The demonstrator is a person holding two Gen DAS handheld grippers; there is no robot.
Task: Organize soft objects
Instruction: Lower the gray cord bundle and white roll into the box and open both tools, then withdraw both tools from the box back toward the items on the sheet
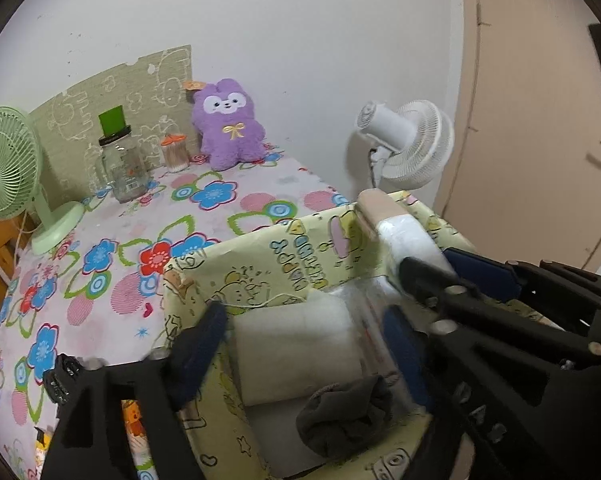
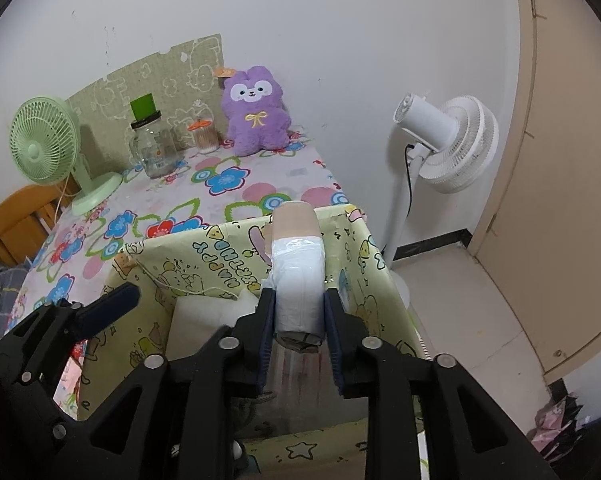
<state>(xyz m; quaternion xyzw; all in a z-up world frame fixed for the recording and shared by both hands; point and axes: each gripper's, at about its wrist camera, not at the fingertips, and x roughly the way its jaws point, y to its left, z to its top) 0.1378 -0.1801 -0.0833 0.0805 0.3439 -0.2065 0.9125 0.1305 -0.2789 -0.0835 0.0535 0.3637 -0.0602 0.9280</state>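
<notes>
A yellow cartoon-print box (image 1: 300, 248) (image 2: 204, 248) stands on the floral table. Inside it lie a white foam block (image 1: 292, 352) (image 2: 208, 312) and a balled dark grey sock (image 1: 344, 416). My left gripper (image 1: 304, 316) hangs open over the box, its fingers wide on either side of the foam block and gripping nothing. A plastic-wrapped white and beige roll (image 2: 298, 276) (image 1: 400, 236) leans on the box's far rim. My right gripper (image 2: 299, 294) has its pads close along the roll's sides, and the roll shows no squeeze.
At the back of the table sit a purple plush rabbit (image 1: 228, 124), a glass jar (image 1: 124, 164), a cotton swab holder (image 1: 175, 154) and a green desk fan (image 1: 8, 164). A white standing fan (image 2: 448, 144) and a beige door (image 2: 560, 160) are to the right.
</notes>
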